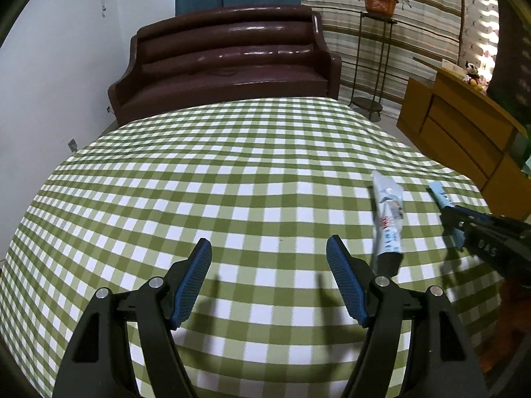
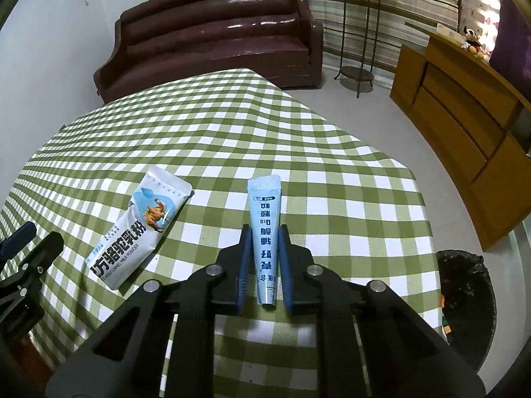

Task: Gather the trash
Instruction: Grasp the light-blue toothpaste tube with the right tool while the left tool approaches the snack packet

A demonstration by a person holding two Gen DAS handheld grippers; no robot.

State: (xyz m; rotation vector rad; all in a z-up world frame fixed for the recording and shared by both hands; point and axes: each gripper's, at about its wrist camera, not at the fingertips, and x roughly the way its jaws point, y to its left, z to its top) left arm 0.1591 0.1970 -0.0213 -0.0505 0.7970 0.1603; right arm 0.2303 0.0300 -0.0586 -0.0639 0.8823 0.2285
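My right gripper [image 2: 264,232] is shut on a light blue stick sachet [image 2: 264,219], held a little above the green checked tablecloth [image 2: 348,199]. In the left wrist view the same sachet [image 1: 440,194] sticks out of the right gripper [image 1: 446,210] at the right edge. A white camel milk powder pouch [image 2: 139,222] lies flat on the cloth left of the sachet; it also shows in the left wrist view [image 1: 387,219], just right of my left gripper. My left gripper [image 1: 268,248] is open and empty above the cloth.
A black-lined trash bin [image 2: 468,301] stands on the floor off the table's right edge. A brown leather sofa [image 1: 229,63] sits beyond the table. A wooden cabinet [image 2: 464,126] and a metal plant stand [image 1: 371,59] are at the right.
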